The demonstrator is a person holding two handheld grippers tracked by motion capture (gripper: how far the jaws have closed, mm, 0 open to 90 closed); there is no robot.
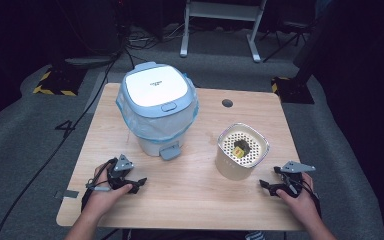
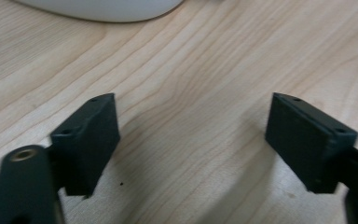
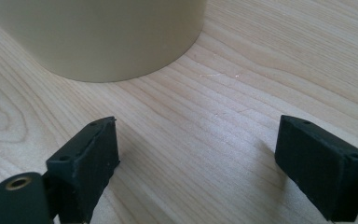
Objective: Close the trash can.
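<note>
A white and pale blue lidded bin with a plastic liner stands at the table's middle left, its foot pedal facing me. A beige tub with a perforated insert holds a small yellow and dark item. My left gripper rests open on the wood in front of the bin, with the bin's white base beyond the jaws. My right gripper lies open just right of and below the tub, whose beige wall rises ahead of the empty jaws.
The wooden table has a dark round hole near its far edge. Cables run over the grey floor to the left, and a white frame stands behind the table.
</note>
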